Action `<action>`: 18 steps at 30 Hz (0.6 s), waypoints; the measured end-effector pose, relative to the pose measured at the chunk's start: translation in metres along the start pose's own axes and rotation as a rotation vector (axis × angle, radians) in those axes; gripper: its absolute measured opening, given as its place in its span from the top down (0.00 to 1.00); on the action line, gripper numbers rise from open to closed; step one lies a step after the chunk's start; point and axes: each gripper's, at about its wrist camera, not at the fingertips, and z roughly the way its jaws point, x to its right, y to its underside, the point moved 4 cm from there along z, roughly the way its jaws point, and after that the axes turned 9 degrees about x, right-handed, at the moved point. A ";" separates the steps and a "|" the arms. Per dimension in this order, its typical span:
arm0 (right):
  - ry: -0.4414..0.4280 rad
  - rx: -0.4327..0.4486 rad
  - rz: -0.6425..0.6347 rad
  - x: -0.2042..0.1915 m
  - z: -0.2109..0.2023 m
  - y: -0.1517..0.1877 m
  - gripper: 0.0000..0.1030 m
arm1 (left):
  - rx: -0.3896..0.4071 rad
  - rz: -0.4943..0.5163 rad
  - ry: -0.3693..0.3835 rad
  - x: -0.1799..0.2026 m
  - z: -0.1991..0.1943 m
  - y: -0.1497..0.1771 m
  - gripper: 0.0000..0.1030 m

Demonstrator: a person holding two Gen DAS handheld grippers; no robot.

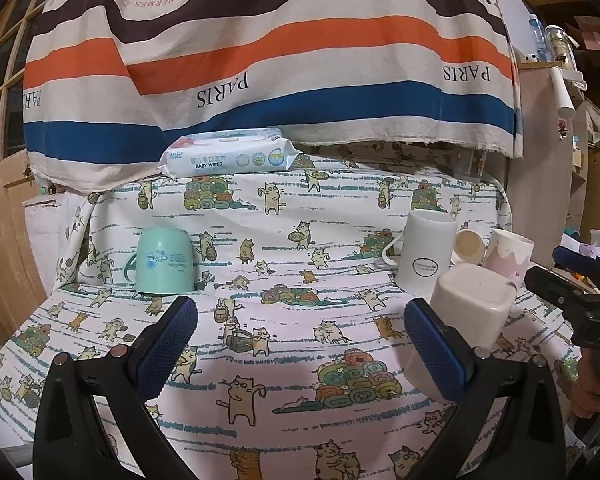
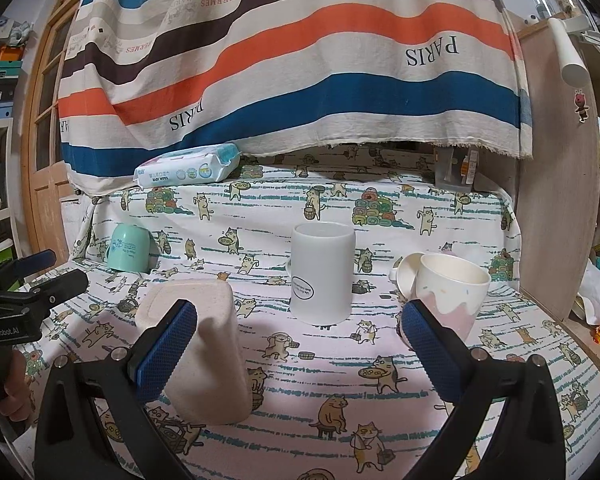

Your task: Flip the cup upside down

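Observation:
A beige squarish cup (image 1: 466, 312) (image 2: 204, 344) stands upside down on the cat-print cloth, just outside my left gripper's right finger and beside my right gripper's left finger. A tall white mug (image 1: 426, 258) (image 2: 322, 276) stands further back; its top is closed in the left wrist view. A pink-and-white cup (image 1: 510, 258) (image 2: 450, 300) stands upright with its mouth open. A small white cup (image 1: 470, 246) (image 2: 406, 276) lies tilted beside it. A mint green mug (image 1: 164, 260) (image 2: 130, 250) stands upside down at the left. My left gripper (image 1: 300, 344) and right gripper (image 2: 300, 344) are open and empty.
A pack of baby wipes (image 1: 230, 156) (image 2: 188, 168) lies at the back under a hanging striped cloth (image 1: 276, 52). A wooden door (image 2: 48, 120) is at the left and a wooden shelf side (image 2: 556, 208) at the right. Each view shows the other gripper at its edge.

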 end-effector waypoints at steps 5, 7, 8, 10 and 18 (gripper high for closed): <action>0.002 0.000 0.000 0.000 0.000 0.000 0.00 | -0.002 0.000 -0.001 0.000 0.001 0.000 0.00; 0.001 0.000 0.001 0.000 0.000 0.000 0.00 | -0.006 -0.002 -0.002 0.000 0.001 0.000 0.00; 0.000 0.000 0.000 0.000 0.000 0.000 0.00 | -0.007 -0.004 -0.003 -0.001 0.002 0.001 0.00; 0.000 0.000 0.000 0.000 0.000 0.000 0.00 | -0.008 -0.007 -0.005 -0.001 0.001 0.001 0.00; 0.000 0.000 0.000 0.000 0.000 0.000 0.00 | -0.009 -0.007 -0.005 -0.002 0.001 0.001 0.00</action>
